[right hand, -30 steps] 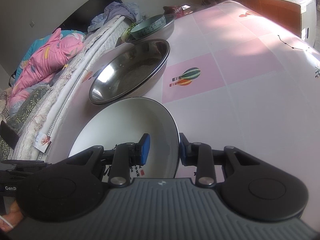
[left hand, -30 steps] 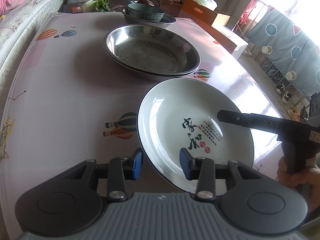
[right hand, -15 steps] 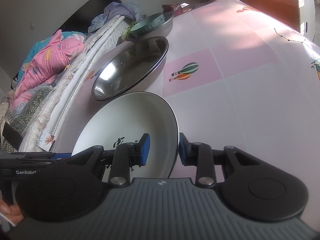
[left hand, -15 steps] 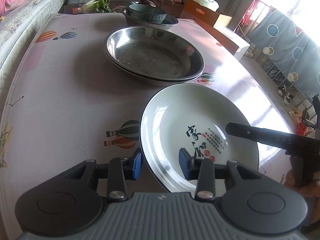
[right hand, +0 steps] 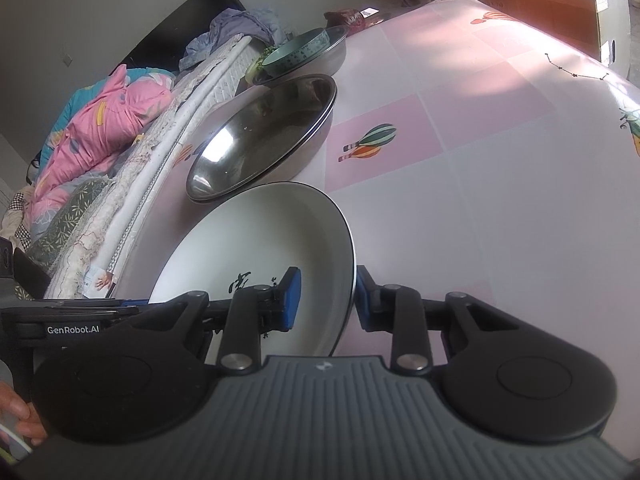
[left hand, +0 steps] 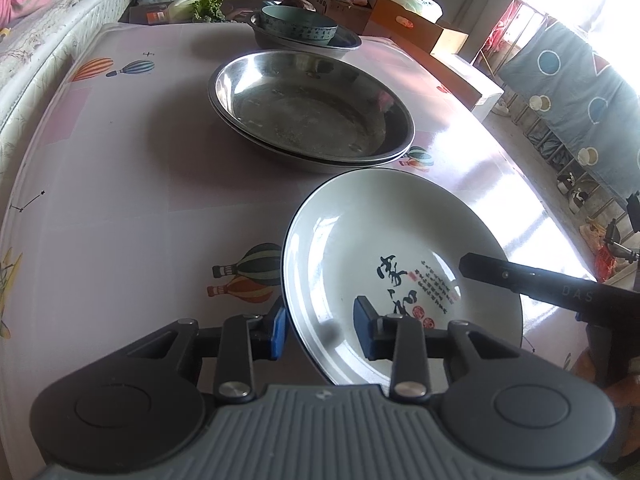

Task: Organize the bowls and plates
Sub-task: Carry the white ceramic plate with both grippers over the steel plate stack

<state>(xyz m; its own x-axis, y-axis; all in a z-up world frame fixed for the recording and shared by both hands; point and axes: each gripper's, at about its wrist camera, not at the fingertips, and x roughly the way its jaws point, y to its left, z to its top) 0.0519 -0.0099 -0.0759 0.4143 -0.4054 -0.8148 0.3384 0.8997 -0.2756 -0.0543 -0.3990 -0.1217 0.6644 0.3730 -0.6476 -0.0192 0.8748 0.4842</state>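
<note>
A white plate [left hand: 400, 232] with black calligraphy and a dark rim lies on the pink balloon-print table [left hand: 120, 160], just in front of two stacked steel plates [left hand: 312, 108]. My left gripper [left hand: 320, 330] straddles the plate's near-left rim. Its jaws are closing: the outer pad is at the rim and a gap still shows at the inner pad. My right gripper [right hand: 326, 298] straddles the opposite rim of the white plate [right hand: 260, 240]. Its jaws are closing too, with the inner pad off the wall. One of its black fingers [left hand: 520, 280] reaches over the plate.
A green bowl [left hand: 298, 26] sits in a steel basin [left hand: 348, 42] behind the steel plates [right hand: 260, 136]. A bed with a pink quilt [right hand: 100, 120] runs along one side of the table. Cardboard boxes [left hand: 416, 28] stand past the far edge. Part of a hand [right hand: 16, 412] shows at the lower left.
Both pairs of jaws have narrowed a little around the white plate's rim. The plate and the steel plates keep their places on the table.
</note>
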